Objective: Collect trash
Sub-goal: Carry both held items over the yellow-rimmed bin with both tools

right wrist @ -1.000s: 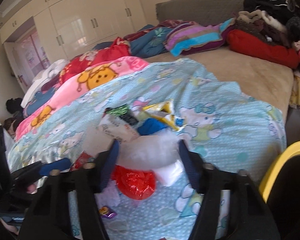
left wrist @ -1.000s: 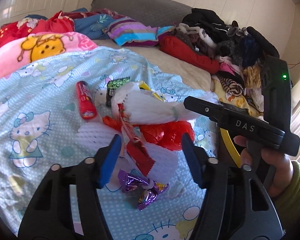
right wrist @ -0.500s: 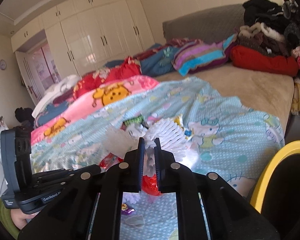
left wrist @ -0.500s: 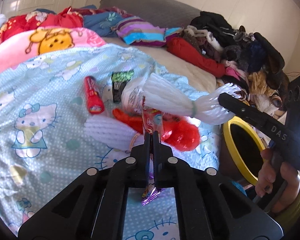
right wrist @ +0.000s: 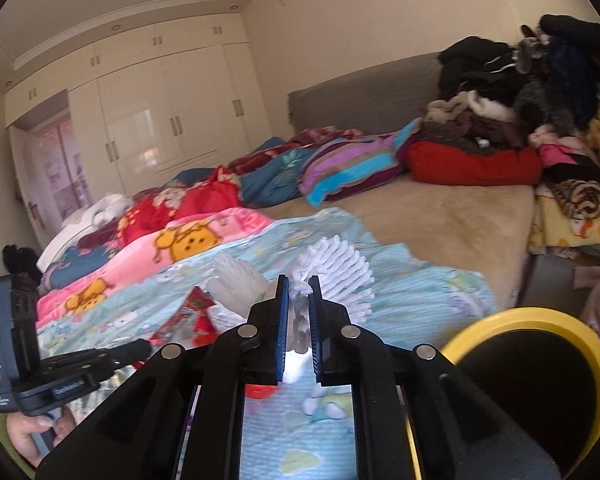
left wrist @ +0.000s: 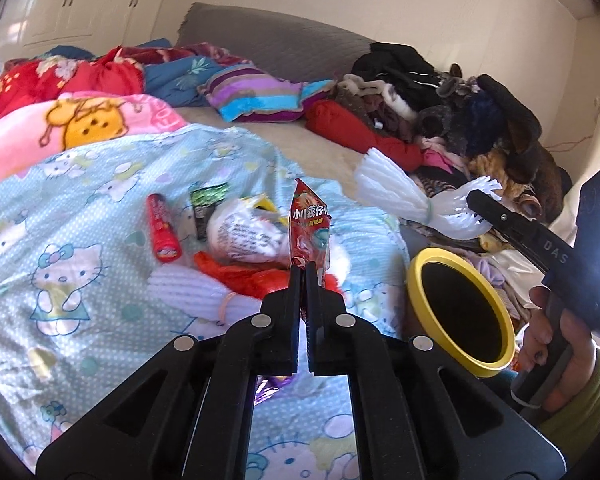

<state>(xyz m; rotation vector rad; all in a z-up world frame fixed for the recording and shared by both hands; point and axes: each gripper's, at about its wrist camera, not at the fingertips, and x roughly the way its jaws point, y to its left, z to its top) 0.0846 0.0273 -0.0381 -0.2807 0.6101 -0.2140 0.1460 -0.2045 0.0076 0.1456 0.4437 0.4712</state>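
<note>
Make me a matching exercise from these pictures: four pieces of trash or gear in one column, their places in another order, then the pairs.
Things
1. red printed snack wrapper
2. white foam fruit net
3. red cylindrical tube
4. yellow-rimmed black bin

Places
A. lying on the light-blue cartoon-cat sheet
B. beside the bed's edge
C. clamped in the left gripper
D. clamped in the right gripper

Pairs: 1-C, 2-D, 3-A, 4-B

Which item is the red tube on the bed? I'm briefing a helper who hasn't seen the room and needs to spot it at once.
Start at the light blue cartoon-cat sheet spread over the bed. On it lies a heap of trash; the red tube rests just left of that heap, beside a green-topped black packet. It is the only stiff, round, stick-shaped piece, while its neighbours are crumpled wrappers and bags.
</note>
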